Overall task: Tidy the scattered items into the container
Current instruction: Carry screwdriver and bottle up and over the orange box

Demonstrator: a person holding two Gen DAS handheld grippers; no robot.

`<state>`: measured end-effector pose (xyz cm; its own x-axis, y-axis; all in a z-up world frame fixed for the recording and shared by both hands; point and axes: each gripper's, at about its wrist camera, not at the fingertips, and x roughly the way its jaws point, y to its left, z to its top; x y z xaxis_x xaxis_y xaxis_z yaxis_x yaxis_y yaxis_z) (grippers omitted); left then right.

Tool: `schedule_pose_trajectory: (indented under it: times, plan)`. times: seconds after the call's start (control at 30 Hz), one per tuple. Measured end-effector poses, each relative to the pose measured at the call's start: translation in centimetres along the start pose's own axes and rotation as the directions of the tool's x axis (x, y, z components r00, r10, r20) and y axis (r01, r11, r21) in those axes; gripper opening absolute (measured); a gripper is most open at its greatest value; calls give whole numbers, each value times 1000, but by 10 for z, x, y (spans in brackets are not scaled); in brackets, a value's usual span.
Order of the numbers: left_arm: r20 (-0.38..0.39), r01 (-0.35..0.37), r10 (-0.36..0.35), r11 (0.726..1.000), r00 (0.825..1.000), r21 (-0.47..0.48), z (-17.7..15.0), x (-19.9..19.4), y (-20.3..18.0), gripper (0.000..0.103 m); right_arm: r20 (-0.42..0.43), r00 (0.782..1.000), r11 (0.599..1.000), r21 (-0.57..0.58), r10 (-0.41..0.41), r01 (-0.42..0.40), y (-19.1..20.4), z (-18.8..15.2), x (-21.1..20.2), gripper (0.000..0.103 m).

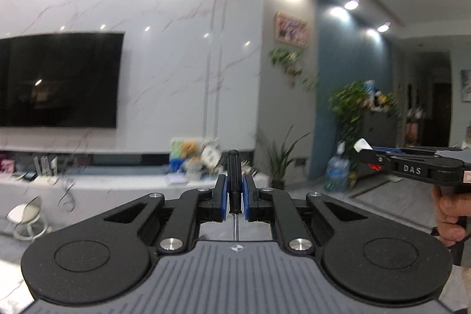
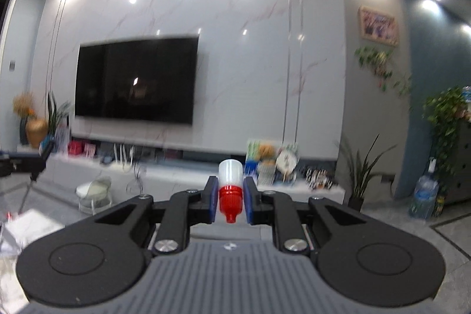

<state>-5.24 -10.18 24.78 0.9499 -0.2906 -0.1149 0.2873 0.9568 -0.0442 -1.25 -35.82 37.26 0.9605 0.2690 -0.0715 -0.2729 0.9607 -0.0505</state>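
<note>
Left wrist: left tongs (image 1: 234, 190) clamp a screwdriver (image 1: 233, 181); right tongs (image 2: 231, 197) clamp a small bottle (image 2: 231, 190).

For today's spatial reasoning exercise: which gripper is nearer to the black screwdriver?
Left. The left gripper is shut on the screwdriver, handle between its pads. The right gripper is off to the side, holding a red-capped bottle.

I see a slim black-handled screwdriver with a bare metal shaft (image 1: 234, 187) standing upright, handle up, clamped between my left blue pads. My right pads pinch a small translucent white plastic bottle with a red nozzle cap (image 2: 231, 190) — inverted (nozzle towards the camera).
</note>
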Motion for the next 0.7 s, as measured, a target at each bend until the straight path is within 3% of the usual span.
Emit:
schedule_pose_trajectory:
  times: [0.27,0.43,0.7]
  plan:
    - [67,110,-113,993,991,46,15,1,-50,12,95,995,1000,13,-9,8,-17,20,-33,20]
    - [77,135,-139,989,987,53,17,13,-72,12,119,993,999,51,-21,15,-32,23,-36,20]
    - [51,177,-180,983,982,58,16,52,-99,12,103,994,996,83,-23,14,-60,23,-6,20]
